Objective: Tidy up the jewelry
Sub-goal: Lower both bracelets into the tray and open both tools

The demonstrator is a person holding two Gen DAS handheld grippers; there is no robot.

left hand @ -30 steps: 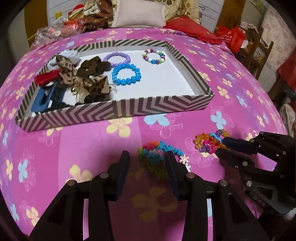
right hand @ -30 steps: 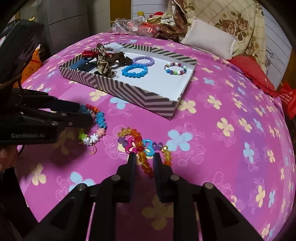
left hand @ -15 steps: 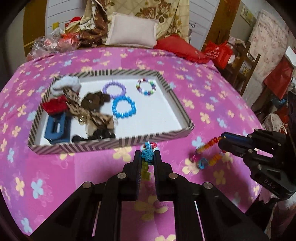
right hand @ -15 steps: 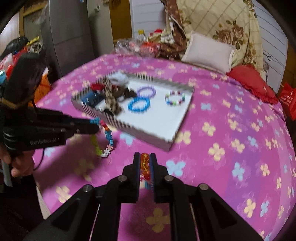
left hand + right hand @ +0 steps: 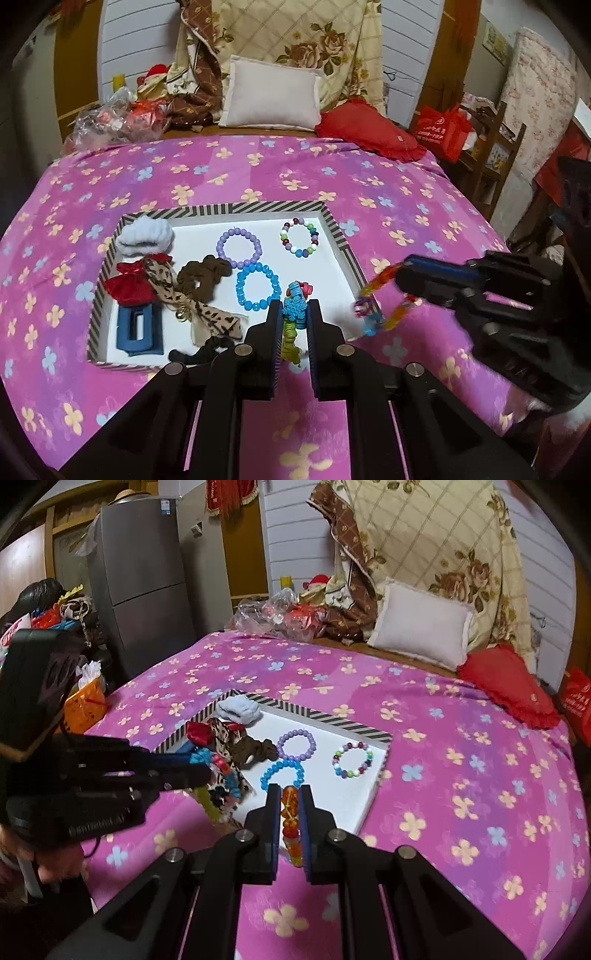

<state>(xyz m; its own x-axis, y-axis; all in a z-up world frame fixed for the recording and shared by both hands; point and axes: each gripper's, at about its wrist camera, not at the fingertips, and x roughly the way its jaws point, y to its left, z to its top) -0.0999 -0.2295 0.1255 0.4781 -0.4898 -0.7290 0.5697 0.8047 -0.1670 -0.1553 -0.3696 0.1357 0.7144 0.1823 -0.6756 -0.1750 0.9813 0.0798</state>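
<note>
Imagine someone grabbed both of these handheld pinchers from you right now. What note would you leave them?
Left gripper: shut on the blue snowflake bracelet, which hangs clear of the bedspread.
Right gripper: shut on the orange bead bracelet, also lifted.
Tray: on the bedspread, holding the purple bracelet, blue bracelet and mixed-colour bracelet on its right side; hair ties and a blue clip on its left.
Done: both loose bracelets picked up.
Left: set each down in the tray's bare white area near the other bracelets, then let go.
</note>
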